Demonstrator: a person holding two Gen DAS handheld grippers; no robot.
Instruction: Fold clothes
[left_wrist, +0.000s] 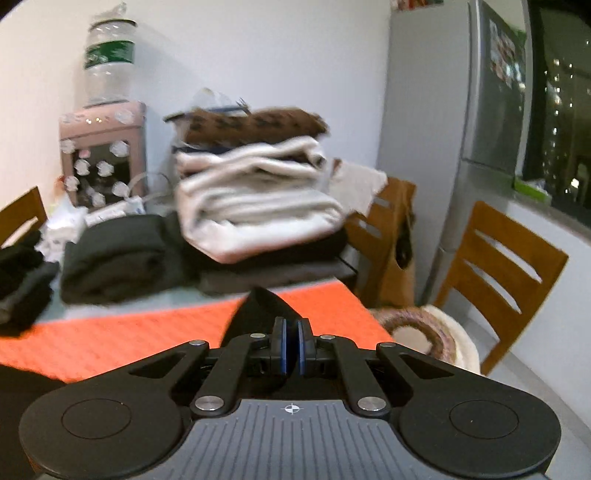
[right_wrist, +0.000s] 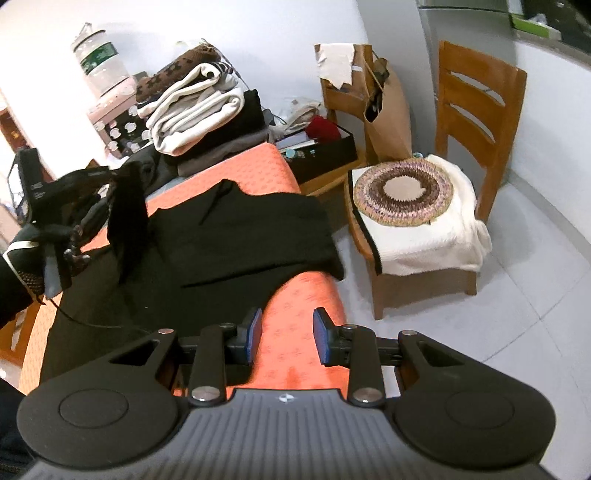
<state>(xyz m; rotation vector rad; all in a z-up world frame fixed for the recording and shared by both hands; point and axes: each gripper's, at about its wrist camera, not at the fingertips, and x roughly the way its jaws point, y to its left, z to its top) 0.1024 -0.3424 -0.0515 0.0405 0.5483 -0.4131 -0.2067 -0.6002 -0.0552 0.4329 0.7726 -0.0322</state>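
The left gripper (left_wrist: 291, 328) is clamped on a raised fold of the black garment (right_wrist: 251, 229), which lies across the orange mat (right_wrist: 303, 332) with its near end cut off, while the right gripper (right_wrist: 287, 332) hangs spread, empty, above the mat edge.

Left wrist view: low and close over the orange mat (left_wrist: 147, 339), facing level toward the stack of folded clothes (left_wrist: 258, 195) at its far end. Right wrist view: higher, tilted down along the same mat (right_wrist: 295, 354) from its near end. Shared by both: the stack (right_wrist: 195, 107), the mat, the cushioned chair (right_wrist: 476, 122) right of it.
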